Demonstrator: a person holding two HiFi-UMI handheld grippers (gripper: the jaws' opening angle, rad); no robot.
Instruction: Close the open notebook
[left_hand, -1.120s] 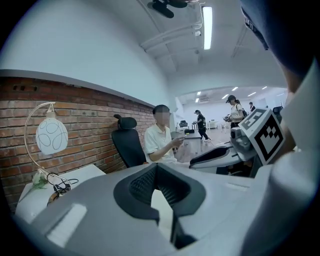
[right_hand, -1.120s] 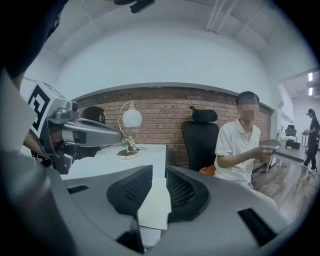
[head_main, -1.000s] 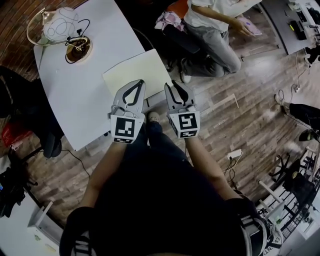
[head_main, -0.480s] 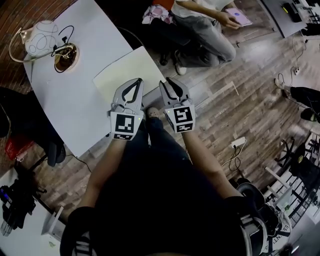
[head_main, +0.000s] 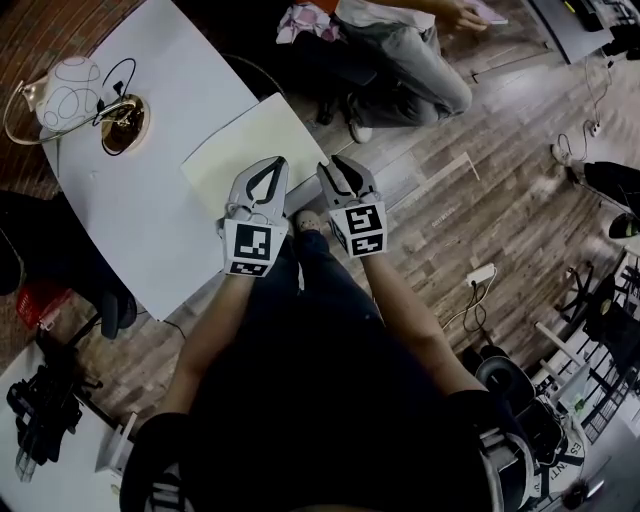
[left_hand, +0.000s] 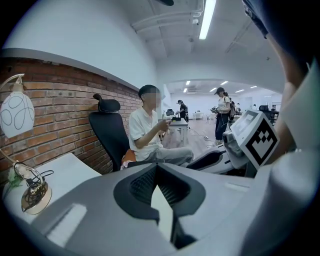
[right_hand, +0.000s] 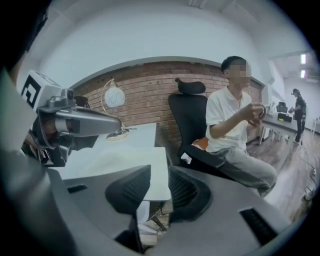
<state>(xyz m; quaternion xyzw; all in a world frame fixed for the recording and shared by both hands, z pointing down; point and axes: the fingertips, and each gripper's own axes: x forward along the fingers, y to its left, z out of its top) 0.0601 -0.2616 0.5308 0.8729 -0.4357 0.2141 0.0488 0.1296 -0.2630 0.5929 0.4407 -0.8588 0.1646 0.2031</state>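
Note:
A pale yellow notebook (head_main: 245, 145) lies flat on the white table (head_main: 150, 220), with its near corner at the table's right edge. My left gripper (head_main: 274, 164) hovers over the notebook's near edge, its tips together and nothing held. In the left gripper view the left gripper (left_hand: 156, 167) shows touching tips, with pale paper behind them. My right gripper (head_main: 338, 168) hangs just off the table's edge beside the notebook's corner. Its jaws are opening with nothing between them. The right gripper view shows the right gripper (right_hand: 159, 175) with a clear gap, and the notebook (right_hand: 125, 162) beyond.
A lamp with a round white shade (head_main: 70, 85) and a brass base (head_main: 122, 122) stands at the table's far left. A person (head_main: 405, 55) sits on a chair just beyond the table. A black office chair (head_main: 40, 250) stands at the left, and a power strip (head_main: 480, 274) lies on the wooden floor.
Both grippers have sunk toward the notebook's near edge. The right gripper's jaws have spread wider. The left gripper's tips have stayed together.

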